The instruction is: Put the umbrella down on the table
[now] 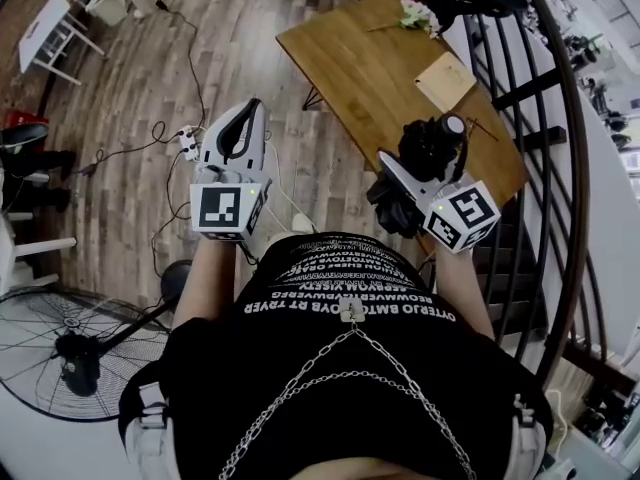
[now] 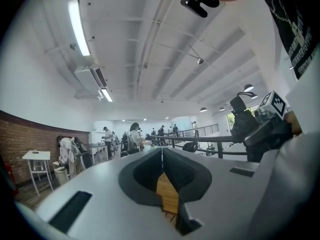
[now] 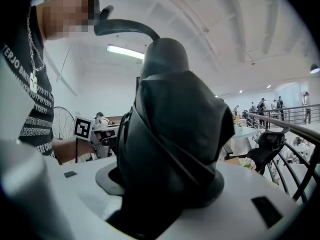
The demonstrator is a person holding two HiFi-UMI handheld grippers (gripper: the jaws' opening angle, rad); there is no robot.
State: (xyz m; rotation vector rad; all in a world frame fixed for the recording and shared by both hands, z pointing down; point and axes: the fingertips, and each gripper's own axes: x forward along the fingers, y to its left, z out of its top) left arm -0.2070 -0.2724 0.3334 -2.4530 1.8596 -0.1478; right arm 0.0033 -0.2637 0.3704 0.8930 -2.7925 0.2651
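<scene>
One folded black umbrella [image 1: 432, 146] sits clamped in your right gripper [image 1: 408, 173], the jaws spread wide around its bundled canopy. This is probably to keep it from slipping before it reaches the wooden worktop [image 1: 370, 68], which lies ahead and well apart. Your left gripper [image 1: 248, 113] holds nothing, jaws pressed together at the tips, likely just keeping clear.

The head camera looks steeply down from above the person [image 1: 350, 368] onto both grippers, the plank floor [image 1: 150, 78] and the wooden table [image 1: 380, 78] ahead. The left gripper [image 1: 243, 118] camera sits close behind its jaws, facing level. The right gripper [image 1: 428, 153] camera has the umbrella [image 3: 175, 134] filling its near field. All three catch the table, and each gripper view shows the other gripper at its edge.
</scene>
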